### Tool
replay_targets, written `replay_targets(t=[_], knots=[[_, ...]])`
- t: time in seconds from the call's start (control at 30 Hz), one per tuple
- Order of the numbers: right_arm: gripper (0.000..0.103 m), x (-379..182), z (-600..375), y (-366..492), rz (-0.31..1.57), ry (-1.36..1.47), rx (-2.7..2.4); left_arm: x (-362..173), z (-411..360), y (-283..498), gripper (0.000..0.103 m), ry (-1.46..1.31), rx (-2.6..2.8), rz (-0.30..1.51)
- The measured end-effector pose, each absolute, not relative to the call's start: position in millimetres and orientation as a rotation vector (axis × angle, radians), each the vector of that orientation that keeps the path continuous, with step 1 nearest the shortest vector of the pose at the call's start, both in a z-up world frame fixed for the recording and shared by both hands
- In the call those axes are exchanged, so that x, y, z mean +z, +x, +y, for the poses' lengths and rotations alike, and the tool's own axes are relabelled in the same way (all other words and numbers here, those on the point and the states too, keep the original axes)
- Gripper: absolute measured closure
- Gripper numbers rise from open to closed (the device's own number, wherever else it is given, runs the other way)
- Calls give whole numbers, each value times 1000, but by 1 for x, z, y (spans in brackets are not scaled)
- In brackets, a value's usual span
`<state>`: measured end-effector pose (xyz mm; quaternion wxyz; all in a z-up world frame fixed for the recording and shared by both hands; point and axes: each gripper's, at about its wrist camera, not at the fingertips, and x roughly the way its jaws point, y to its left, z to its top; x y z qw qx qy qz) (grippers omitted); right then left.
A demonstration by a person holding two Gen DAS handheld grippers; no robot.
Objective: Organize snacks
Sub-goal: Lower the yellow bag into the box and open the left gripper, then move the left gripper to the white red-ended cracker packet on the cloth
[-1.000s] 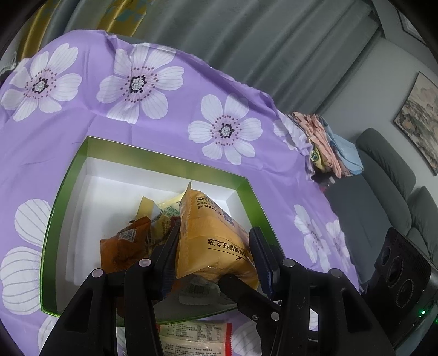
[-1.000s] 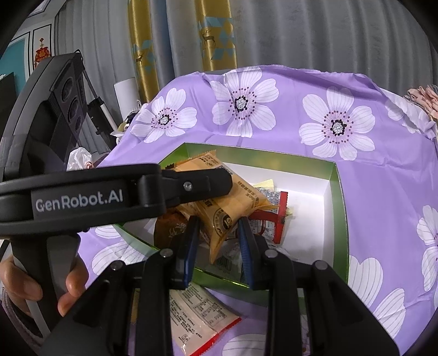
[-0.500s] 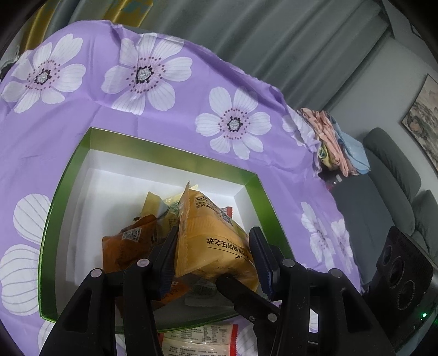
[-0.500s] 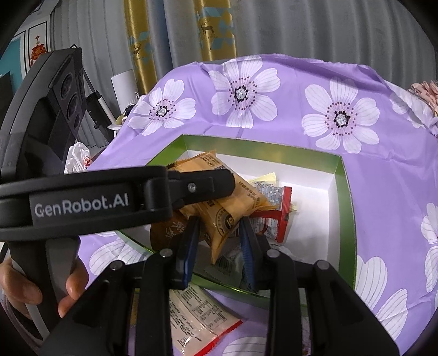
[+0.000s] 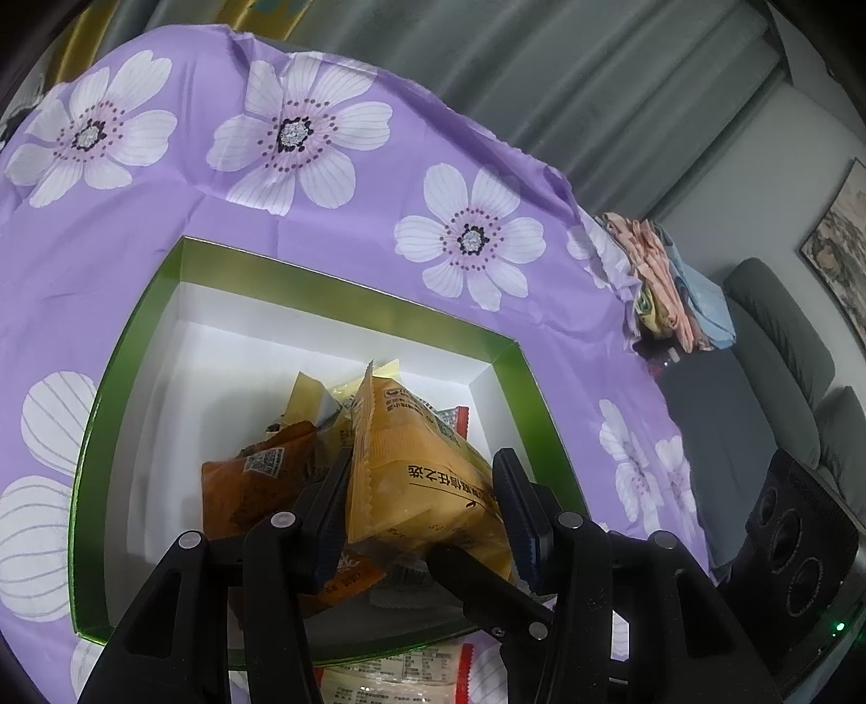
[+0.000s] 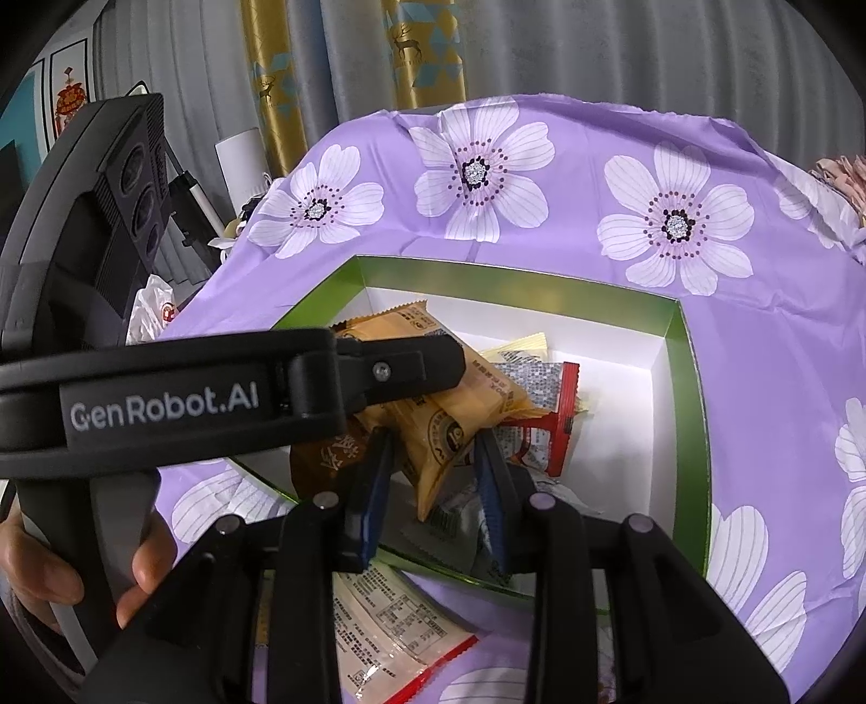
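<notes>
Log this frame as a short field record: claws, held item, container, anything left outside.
left claw: closed on the orange snack packet, over the box
right claw: open, holding nothing
container: green-rimmed box, white inside, several packets in it
outside: red-edged packet on the purple floral cloth, by the box's near rim

A home living room; grey sofa (image 5: 779, 346), framed painting (image 5: 836, 233), curtains (image 6: 427, 49), flowered tablecloth (image 5: 178, 178)

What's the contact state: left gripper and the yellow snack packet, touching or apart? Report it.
Touching. The left wrist view shows the yellow snack packet pinched by the left gripper, with a pad pressed against each side of it.
</notes>
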<state>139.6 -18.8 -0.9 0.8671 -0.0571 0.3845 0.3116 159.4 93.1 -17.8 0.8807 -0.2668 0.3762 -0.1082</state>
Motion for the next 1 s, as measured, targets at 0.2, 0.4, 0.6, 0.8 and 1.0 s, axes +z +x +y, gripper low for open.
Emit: replay_targets(t=[0.2, 0.4, 0.6, 0.8, 1.0], knots=[[55, -2, -21, 139, 802, -110, 643, -19, 94, 160, 46, -575, -222, 788], [43, 5, -21, 134, 765, -115, 630, -10, 92, 155, 26, -585, -238, 749], [37, 17, -28, 123, 723, -93, 623, 6, 87, 145, 25, -538, -221, 706], [28, 27, -42, 107, 689, -56, 612, 26, 80, 125, 11, -459, -176, 643], [15, 29, -57, 87, 670, -34, 594, 41, 76, 107, 6, -387, -115, 609]])
